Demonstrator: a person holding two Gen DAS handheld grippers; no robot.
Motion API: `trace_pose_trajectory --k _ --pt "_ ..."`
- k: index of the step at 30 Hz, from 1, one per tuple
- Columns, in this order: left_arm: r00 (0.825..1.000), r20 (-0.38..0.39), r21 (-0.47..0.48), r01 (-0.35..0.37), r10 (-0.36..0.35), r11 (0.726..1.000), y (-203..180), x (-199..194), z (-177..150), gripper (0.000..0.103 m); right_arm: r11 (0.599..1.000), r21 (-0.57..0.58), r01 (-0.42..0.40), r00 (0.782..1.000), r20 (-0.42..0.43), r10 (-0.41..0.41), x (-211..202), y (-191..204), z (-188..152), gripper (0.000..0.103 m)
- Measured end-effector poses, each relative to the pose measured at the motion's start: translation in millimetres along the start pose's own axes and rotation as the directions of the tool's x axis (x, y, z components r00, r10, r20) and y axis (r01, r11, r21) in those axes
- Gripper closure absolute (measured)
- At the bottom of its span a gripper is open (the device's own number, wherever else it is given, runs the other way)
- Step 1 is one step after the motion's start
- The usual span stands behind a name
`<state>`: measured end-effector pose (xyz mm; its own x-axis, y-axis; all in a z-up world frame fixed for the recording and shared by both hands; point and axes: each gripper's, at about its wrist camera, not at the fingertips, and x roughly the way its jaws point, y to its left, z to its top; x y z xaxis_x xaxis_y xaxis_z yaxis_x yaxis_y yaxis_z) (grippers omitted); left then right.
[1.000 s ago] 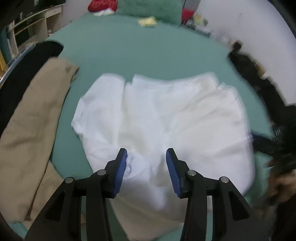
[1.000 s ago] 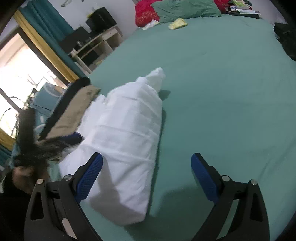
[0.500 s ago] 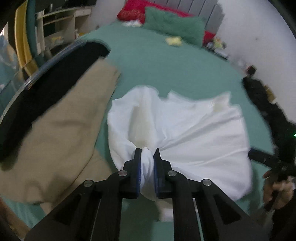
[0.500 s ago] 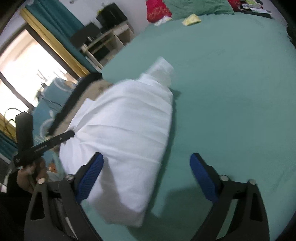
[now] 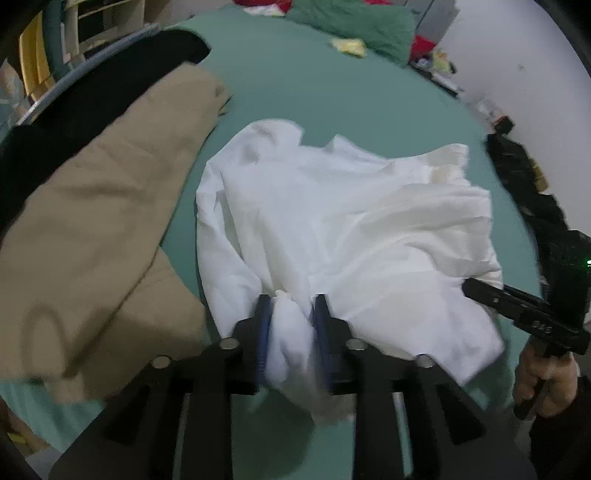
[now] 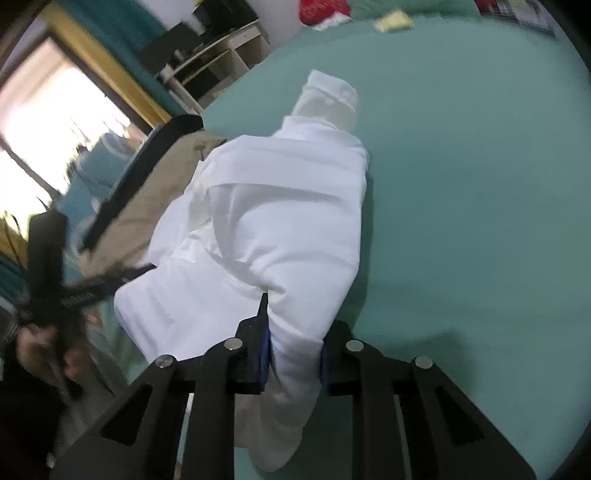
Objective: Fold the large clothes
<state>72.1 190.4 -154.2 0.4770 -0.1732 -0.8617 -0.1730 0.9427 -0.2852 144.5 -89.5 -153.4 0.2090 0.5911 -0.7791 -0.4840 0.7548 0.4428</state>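
Both grippers have changed since a second ago: the right gripper, then spread wide and empty over the bed, now has its jaws closing with a fold of the white garment pinched between the blue pads, and the left gripper, which clamped tight on a bunch of cloth half a second ago, has its jaws opening again, a bunch of cloth lying between them.

That white garment lies on the green bed sheet, crumpled into soft folds. In the left wrist view its near edge is gathered into a bunch that rises between the left gripper's pads; whether they press on it I cannot tell, as the picture is blurred there. In the right wrist view the garment runs away from the gripper as a long bundle, a narrow end pointing to the far side of the bed.

Just left of the white garment lies a tan garment, with a black garment beyond it at the bed's left edge. Right of the white cloth, the right hand grips the handle of its tool.

At the far end of the bed sit a green pillow and a small yellow item. Another dark garment lies along the bed's right edge. In the right wrist view a bright window and a shelf unit stand far left.
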Motion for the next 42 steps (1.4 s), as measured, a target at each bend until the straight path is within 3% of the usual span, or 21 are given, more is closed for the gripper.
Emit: trace_pose_trajectory --k 4,9,12,18,21,24,26,27,29,30,32,33,35,36,38,42 --pt "0.999 0.036 0.026 0.034 -0.034 0.999 -16.8 -20.4 -11.1 0.062 0.994 -0.057 0.093 0.996 0.002 -0.093 -32.4 0.8 -9.0 0.084" --pt "0.997 0.052 0.068 0.051 -0.055 0.996 -38.8 -29.8 -18.3 0.05 0.988 -0.036 0.15 0.989 -0.011 -0.151 -75.6 -24.2 -38.6 0.084" --pt "0.997 0.052 0.075 0.057 -0.061 0.996 -47.1 -28.9 -19.2 0.048 0.984 -0.016 0.18 0.984 -0.01 -0.18 -95.1 -42.5 -53.7 0.084" --pt "0.997 0.01 0.098 0.078 -0.08 0.992 -64.9 7.3 -0.6 0.041 0.986 0.029 0.164 0.986 -0.014 -0.163 -108.2 -72.4 -66.8 0.083" --pt "0.999 -0.011 0.08 0.044 -0.044 0.996 -65.4 37.5 10.5 0.038 0.987 0.05 0.156 0.988 -0.014 -0.155 -102.1 -82.1 -66.7 0.075" --pt "0.999 -0.036 0.025 0.009 -0.008 1.0 -56.3 63.9 17.3 0.036 0.991 0.088 0.102 0.995 0.004 -0.103 -103.5 -91.7 -67.4 0.069" --pt "0.998 -0.049 -0.041 0.046 -0.048 0.998 -48.2 74.1 19.3 0.034 0.992 0.096 0.087 0.996 0.011 -0.088 -102.1 -95.4 -67.0 0.066" --pt "0.993 -0.026 -0.101 0.111 -0.114 0.989 -44.3 75.3 20.0 0.032 0.991 0.093 0.094 0.995 0.009 -0.095 -99.3 -96.0 -66.6 0.065" --pt "0.964 -0.032 -0.153 0.257 -0.265 0.954 -45.1 80.8 22.3 0.032 0.991 0.087 0.104 0.995 0.001 -0.104 -93.9 -98.7 -67.1 0.063" --pt "0.92 -0.061 -0.18 0.371 -0.387 0.911 -51.8 89.2 23.6 0.032 0.99 0.095 0.107 0.994 -0.003 -0.107 -89.5 -101.1 -66.4 0.06" --pt "0.87 -0.113 -0.164 0.46 -0.48 0.873 -69.8 101.6 22.3 0.032 0.989 0.108 0.104 0.994 -0.001 -0.105 -86.1 -103.7 -62.9 0.057" --pt "0.865 -0.159 -0.114 0.463 -0.476 0.879 -86.5 108.0 20.1 0.032 0.988 0.108 0.11 0.994 0.0 -0.111 -84.1 -102.8 -59.6 0.056" --pt "0.879 -0.201 0.027 0.445 -0.432 0.895 -122.1 108.9 15.7 0.03 0.987 0.095 0.132 0.991 -0.003 -0.132 -81.0 -99.0 -54.9 0.054" --pt "0.868 -0.241 0.074 0.462 -0.433 0.884 -140.3 111.3 11.7 0.028 0.986 0.082 0.146 0.989 -0.002 -0.147 -79.3 -95.7 -53.2 0.052" --pt "0.87 -0.257 0.11 0.46 -0.421 0.881 -153.1 112.8 9.5 0.027 0.985 0.08 0.152 0.988 0.002 -0.153 -78.3 -93.6 -53.0 0.049" --pt "0.891 -0.235 0.13 0.424 -0.388 0.896 -152.3 106.0 10.1 0.027 0.985 0.118 0.126 0.992 0.009 -0.128 -87.7 -99.3 -59.2 0.049"
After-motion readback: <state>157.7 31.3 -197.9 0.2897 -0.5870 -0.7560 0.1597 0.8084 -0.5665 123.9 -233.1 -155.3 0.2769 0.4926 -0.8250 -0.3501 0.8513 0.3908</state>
